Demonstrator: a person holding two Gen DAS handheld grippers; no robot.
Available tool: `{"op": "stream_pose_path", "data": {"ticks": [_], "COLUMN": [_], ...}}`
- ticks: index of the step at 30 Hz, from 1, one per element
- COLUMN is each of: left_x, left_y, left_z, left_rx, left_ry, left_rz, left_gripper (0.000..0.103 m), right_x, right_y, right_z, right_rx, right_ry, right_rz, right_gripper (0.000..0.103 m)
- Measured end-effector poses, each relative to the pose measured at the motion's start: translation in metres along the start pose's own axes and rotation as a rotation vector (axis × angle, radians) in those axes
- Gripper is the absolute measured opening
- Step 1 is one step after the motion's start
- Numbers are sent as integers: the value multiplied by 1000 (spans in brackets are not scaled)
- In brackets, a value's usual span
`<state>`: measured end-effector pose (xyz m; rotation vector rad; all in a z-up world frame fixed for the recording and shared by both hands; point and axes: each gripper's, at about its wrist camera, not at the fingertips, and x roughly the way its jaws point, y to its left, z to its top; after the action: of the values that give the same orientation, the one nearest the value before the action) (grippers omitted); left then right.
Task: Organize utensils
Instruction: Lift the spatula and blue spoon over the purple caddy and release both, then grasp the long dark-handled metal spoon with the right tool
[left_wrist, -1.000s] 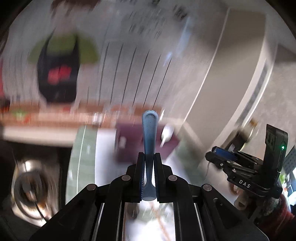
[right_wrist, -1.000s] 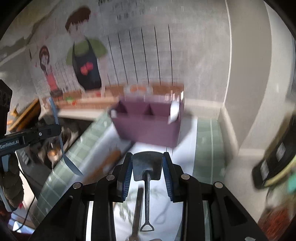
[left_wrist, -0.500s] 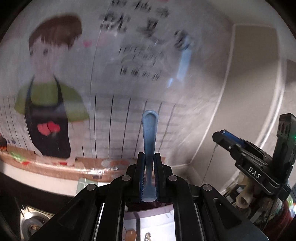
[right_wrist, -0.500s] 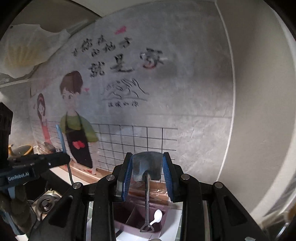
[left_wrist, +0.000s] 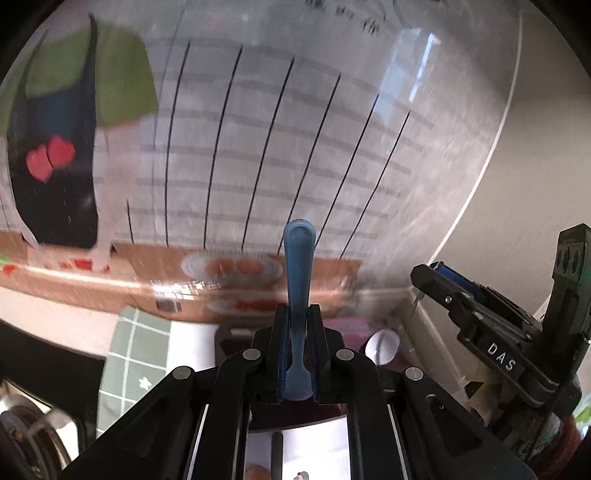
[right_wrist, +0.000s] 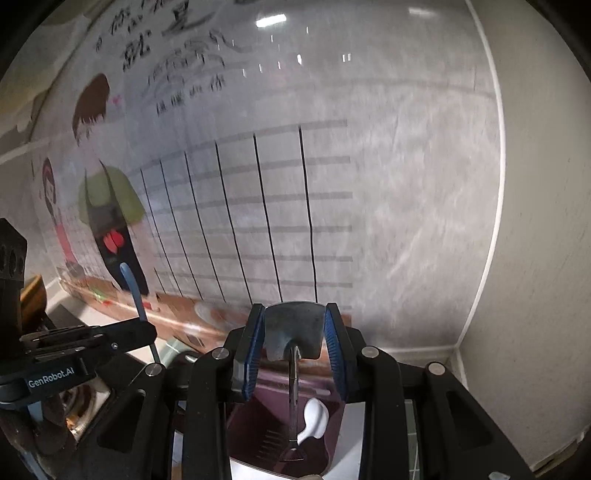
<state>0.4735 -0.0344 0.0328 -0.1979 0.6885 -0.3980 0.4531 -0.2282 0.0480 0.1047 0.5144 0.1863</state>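
My left gripper (left_wrist: 298, 350) is shut on a blue utensil (left_wrist: 298, 273), whose handle sticks up between the pads. In the right wrist view that left gripper (right_wrist: 146, 330) is at the left, the blue utensil (right_wrist: 131, 284) standing through it. My right gripper (right_wrist: 293, 343) is shut on the blade of a metal spatula (right_wrist: 293, 328); its handle hangs down over the purple organizer (right_wrist: 258, 424). A white spoon (right_wrist: 314, 419) lies in that compartment. In the left wrist view the right gripper (left_wrist: 424, 275) is at the right, above the purple organizer (left_wrist: 351, 325) and the white spoon (left_wrist: 382, 343).
A wall with cartoon stickers and a drawn grid stands close behind the organizer. A room corner (right_wrist: 458, 343) is to the right. A green checked mat (left_wrist: 136, 354) and a metal stove burner (left_wrist: 22, 435) lie at the lower left.
Both grippers have come closer to the wall and stand over the purple organizer, which was farther off a second ago. The left one has sunk. Both still grip their utensils.
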Motion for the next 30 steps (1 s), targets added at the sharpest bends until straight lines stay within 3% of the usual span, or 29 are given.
{"op": "stream_pose_path", "data": {"ticks": [3,4,6,8,10,15,18,21,25,30], "left_x": [12,16,20,19,7,-48,-76,-96,-116,-120], "left_y": [3,5,7,9,8,1,-5,-2,7,24], "left_z": [-10,-12,-15,-15,-14,-19,-38,-66,-107,-154], "left_rx": [-5,-8,-11,-11,-7,30,80,90,67,23], "left_ry": [16,17,39,44,30,-38,-32,-7,28,116], "left_rz": [-3,-17,-28,-19,-6,57,106,125,148,161], "left_gripper": [12,13,32,46,48,57,66,68,68,68], "right_x": [11,19,29,32,29,-32,-60,-77,-102,-101], "right_y": [-1,-5,-10,-11,-11,0,7,12,25,39], "right_z": [-14,-25,-34,-40,-41,-30,-33,-45,-101,-170], "right_rx": [-4,14,49,54,46,-2,-11,-22,-70,-106], "right_ry": [40,92,164,198,200,146,167,203,337,504], "right_rz": [-9,8,54,35,13,30,50,65,90,95], "right_gripper": [30,31,32,33,33,33,33,33,33,33]}}
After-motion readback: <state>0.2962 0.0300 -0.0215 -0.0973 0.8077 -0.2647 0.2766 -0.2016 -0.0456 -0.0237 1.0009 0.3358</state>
